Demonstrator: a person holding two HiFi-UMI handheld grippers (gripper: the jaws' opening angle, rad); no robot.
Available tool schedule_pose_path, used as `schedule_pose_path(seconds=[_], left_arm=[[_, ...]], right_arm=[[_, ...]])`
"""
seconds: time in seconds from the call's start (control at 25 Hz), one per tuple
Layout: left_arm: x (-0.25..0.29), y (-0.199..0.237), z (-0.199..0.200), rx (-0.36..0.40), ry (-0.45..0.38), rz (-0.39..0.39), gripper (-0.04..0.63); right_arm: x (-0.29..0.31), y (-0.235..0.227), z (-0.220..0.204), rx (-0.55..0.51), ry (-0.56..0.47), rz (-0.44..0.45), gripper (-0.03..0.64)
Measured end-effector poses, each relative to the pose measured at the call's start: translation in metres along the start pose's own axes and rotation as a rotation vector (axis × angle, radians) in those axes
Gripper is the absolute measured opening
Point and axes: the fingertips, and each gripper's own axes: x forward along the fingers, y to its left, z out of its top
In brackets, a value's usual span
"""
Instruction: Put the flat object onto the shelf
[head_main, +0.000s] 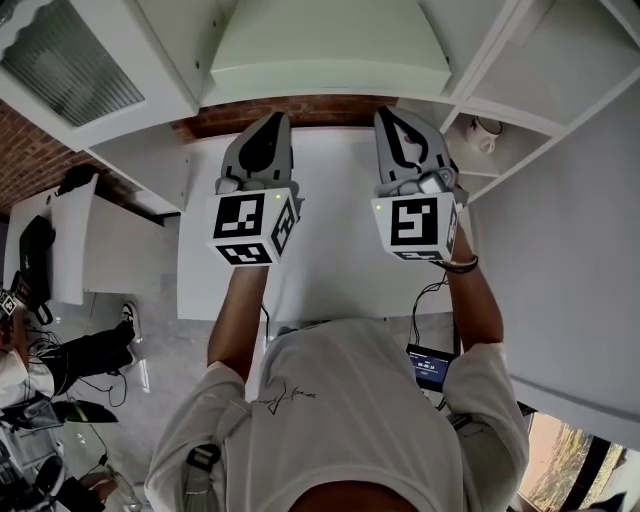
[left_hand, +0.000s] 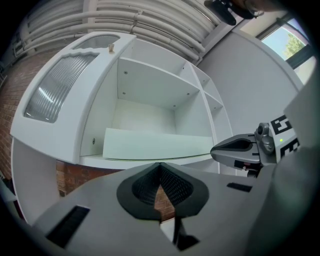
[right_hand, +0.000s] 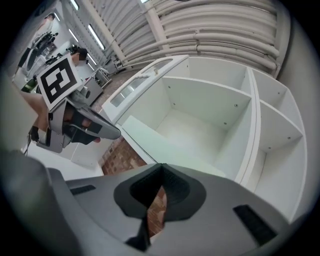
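On the cabinet shelf lies the pale green flat board, front edge seemingly overhanging. Just below that shelf, the left gripper and right gripper have their jaws together on nothing (tips level); nudge the board inward evenly, both together.

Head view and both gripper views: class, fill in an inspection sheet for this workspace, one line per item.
Surface: white table beneath both grippers.
Job's things: pale flat board lies on the cabinet's lower shelf.
Clutter: mug in a side compartment.
Grippers: left gripper and right gripper both shut, nothing between the jaws.
Cables: black cable hangs towards a small screen.
Surroundings: brick wall behind the cabinet.
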Motion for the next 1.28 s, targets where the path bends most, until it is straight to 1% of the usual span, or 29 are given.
schedule_pose_path(seconds=[0.16,0.32,0.6,1.12,1.28], left_arm=[[-0.008,-0.004,-0.004,-0.013,0.007,-0.002,0.012],[-0.017,-0.011,-0.008,-0.019,0.015,-0.011,0.013],[-0.033,-0.018,-0.020,-0.035,0.035,-0.018,0.012],[-0.070,-0.026,-0.062,-0.094,0.108,-0.008,0.012],[-0.082,-0.027,-0.072,-0.079,0.127,0.022,0.012]], right_arm=[[-0.012,0.008,0.001,0.076,-0.020,0.017,0.029],[-0.023,0.016,-0.002,0.124,-0.011,0.024,0.029],[-0.040,0.034,-0.006,0.191,-0.009,0.063,0.029],[-0.069,0.060,-0.030,0.367,0.052,0.093,0.029],[-0.080,0.072,-0.038,0.392,0.072,0.102,0.029]])
